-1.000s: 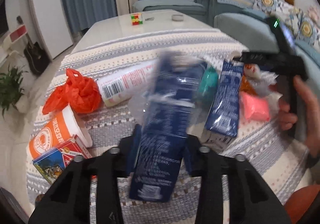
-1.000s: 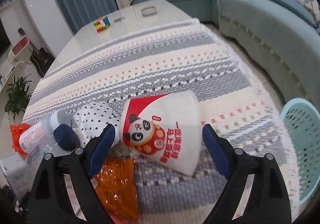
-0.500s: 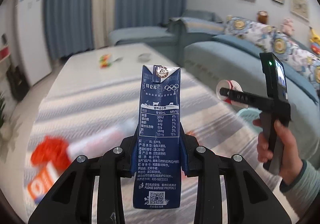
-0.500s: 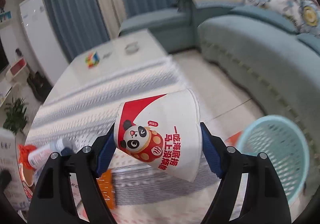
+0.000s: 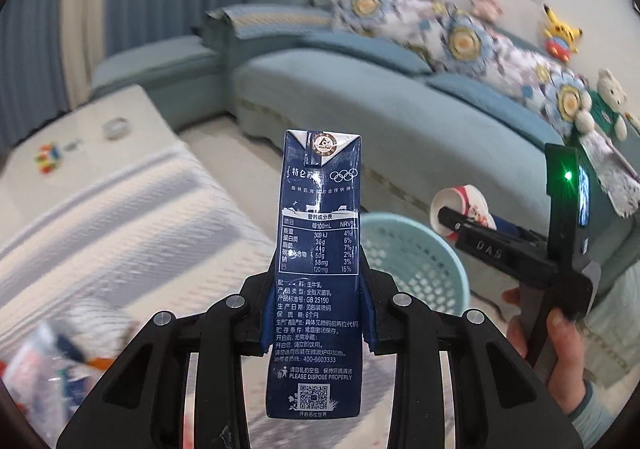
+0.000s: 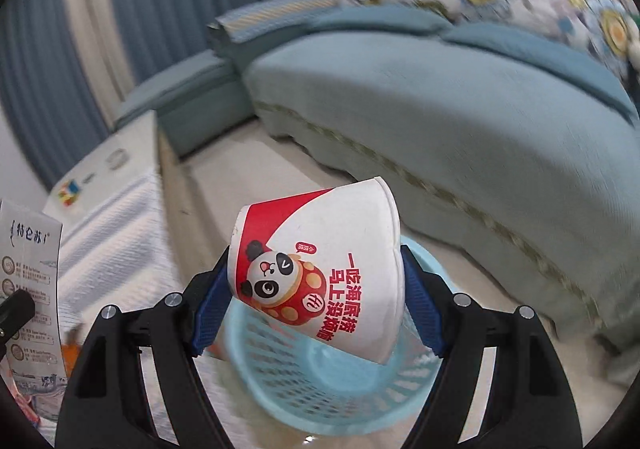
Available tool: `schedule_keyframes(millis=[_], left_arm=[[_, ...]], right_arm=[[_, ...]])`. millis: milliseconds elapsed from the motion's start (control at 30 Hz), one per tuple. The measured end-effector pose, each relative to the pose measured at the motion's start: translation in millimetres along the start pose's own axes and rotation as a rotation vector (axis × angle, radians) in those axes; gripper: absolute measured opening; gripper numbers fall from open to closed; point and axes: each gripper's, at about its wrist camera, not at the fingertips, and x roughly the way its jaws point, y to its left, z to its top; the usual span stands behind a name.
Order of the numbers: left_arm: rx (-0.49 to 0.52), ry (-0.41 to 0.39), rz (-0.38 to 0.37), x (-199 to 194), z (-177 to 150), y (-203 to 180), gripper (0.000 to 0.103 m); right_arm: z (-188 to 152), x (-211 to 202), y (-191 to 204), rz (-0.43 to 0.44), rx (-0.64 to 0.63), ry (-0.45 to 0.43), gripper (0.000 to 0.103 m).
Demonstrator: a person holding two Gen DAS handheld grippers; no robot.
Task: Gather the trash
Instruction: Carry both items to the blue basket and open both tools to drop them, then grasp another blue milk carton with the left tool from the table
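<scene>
My left gripper (image 5: 318, 313) is shut on a dark blue milk carton (image 5: 318, 249) and holds it upright in the air. A light blue mesh basket (image 5: 420, 269) stands on the floor behind the carton. My right gripper (image 6: 316, 297) is shut on a white and red paper cup with a panda print (image 6: 320, 269), tilted on its side right above the basket (image 6: 320, 381). In the left wrist view the right gripper (image 5: 460, 225) holds the cup (image 5: 460, 205) over the basket's right rim. The carton's white face (image 6: 30, 289) shows at the left edge of the right wrist view.
A table with a striped woven cloth (image 5: 100, 217) lies at the left, with wrappers and a bottle (image 5: 48, 361) at its near end. A teal sofa (image 5: 400, 97) with cushions and plush toys runs behind the basket. A colour cube (image 5: 48, 159) sits far on the table.
Both grippers have lifted their items off the table and swung right towards the basket. The cup now hangs over the basket, and the carton has come close to it.
</scene>
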Motion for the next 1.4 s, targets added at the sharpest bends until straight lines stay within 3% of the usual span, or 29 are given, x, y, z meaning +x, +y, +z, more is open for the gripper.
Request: schedule_keyframes(millis=[233, 367, 400, 433, 533, 967, 1167, 1400], left_arm=[[0.019, 0.19, -0.058, 79.2, -17.7, -33.1, 0.031], [0.032, 0.255, -0.065, 97.7, -33.3, -38.7, 0.031], [0.031, 0.264, -0.069, 101.4, -35.3, -39.0, 0.033], [0.031, 0.264, -0.075, 102.0, -37.3, -39.0, 0.04], [0.04, 0.243, -0.069, 97.0, -38.2, -37.3, 0.055], [-0.024, 0.111, -0.07, 22.1, -18.4, -21.6, 0.056], [-0.065, 0.013, -0.035, -40.2, -18.3, 7.9, 0.056], [-0.138, -0.084, 0.084, -118.8, -36.0, 65.9, 0.056]], right_arm=[[-45.1, 48.8, -44.1, -0.063, 0.064, 0.186, 0.074], [-62.0, 63.0, -40.7, -0.078, 0.062, 0.239, 0.074], [-64.8, 65.1, -40.3, -0.08, 0.062, 0.245, 0.075], [-66.7, 66.3, -40.3, -0.078, 0.065, 0.248, 0.075], [-67.0, 67.7, -40.6, -0.073, 0.074, 0.247, 0.075], [-42.7, 21.9, -16.6, -0.031, 0.073, 0.156, 0.078], [-30.9, -32.1, 43.7, 0.042, -0.057, 0.031, 0.078], [-35.4, -93.2, 129.9, 0.195, -0.222, -0.084, 0.078]])
